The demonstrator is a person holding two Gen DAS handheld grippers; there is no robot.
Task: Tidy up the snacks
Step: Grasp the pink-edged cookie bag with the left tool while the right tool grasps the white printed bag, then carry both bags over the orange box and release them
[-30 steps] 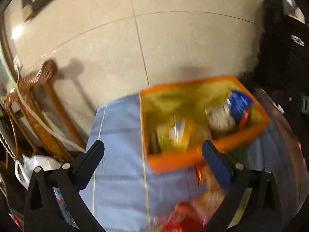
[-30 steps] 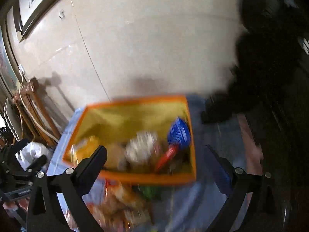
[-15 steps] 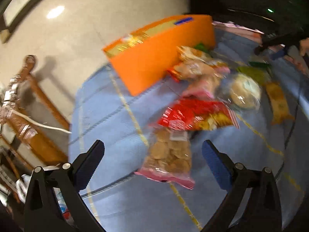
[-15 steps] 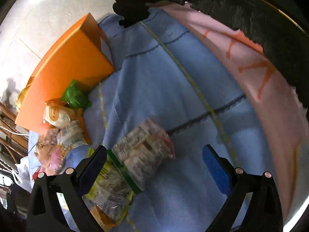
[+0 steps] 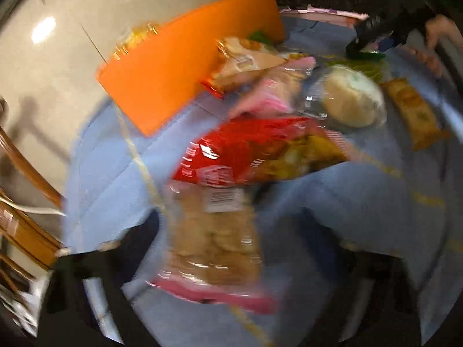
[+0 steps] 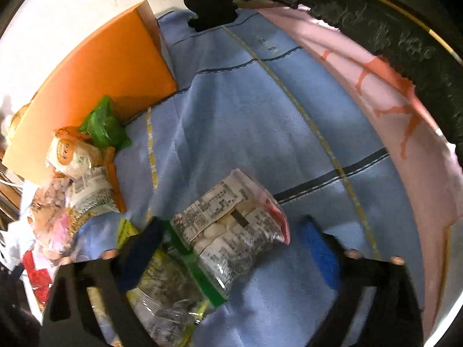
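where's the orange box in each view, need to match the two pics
Left wrist view: the orange box stands upper left of centre on the blue cloth, with snack packets piled against its right end.
Right wrist view: the orange box is at the upper left, with a green packet against its near side.
Shared landmark: the blue cloth with thin yellow stripes, which lies under the box in both views.

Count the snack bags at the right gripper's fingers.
2. A clear bag of white sweets lies within the right gripper, whose jaws have just been closing; a yellow-green bag lies partly under one finger. Others may be hidden.
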